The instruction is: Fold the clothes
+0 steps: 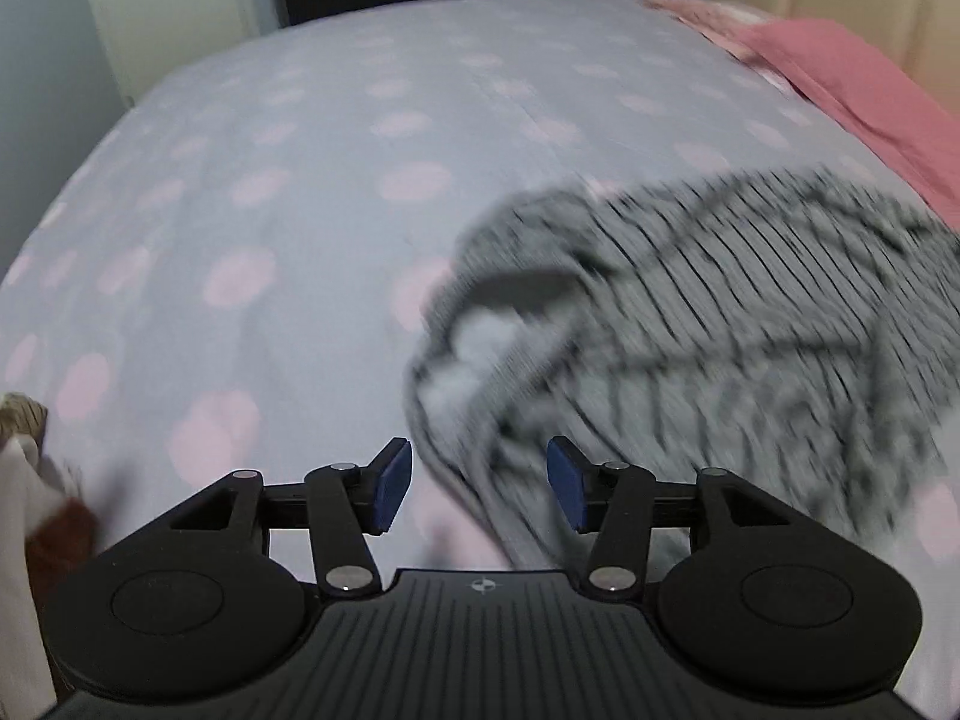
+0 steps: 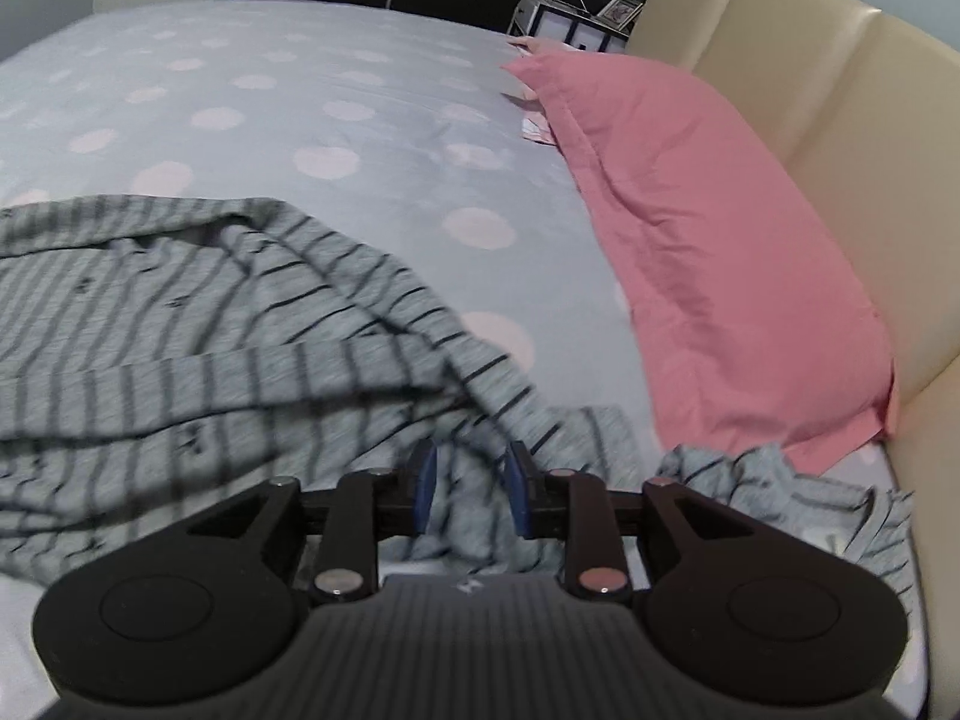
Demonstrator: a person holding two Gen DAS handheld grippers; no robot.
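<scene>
Both hand-held grippers, left (image 1: 479, 483) and right (image 2: 469, 489), tilt downward over the striped garment (image 2: 180, 324).

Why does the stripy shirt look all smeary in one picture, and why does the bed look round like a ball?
Left wrist view: the stripy shirt is smeared by motion blur, while the left claw stays sharp. Right wrist view: the shirt blurs only slightly and the pink pillow looks crisp. Both views: the fisheye lens bends the spotted bedsheet into a dome.
</scene>
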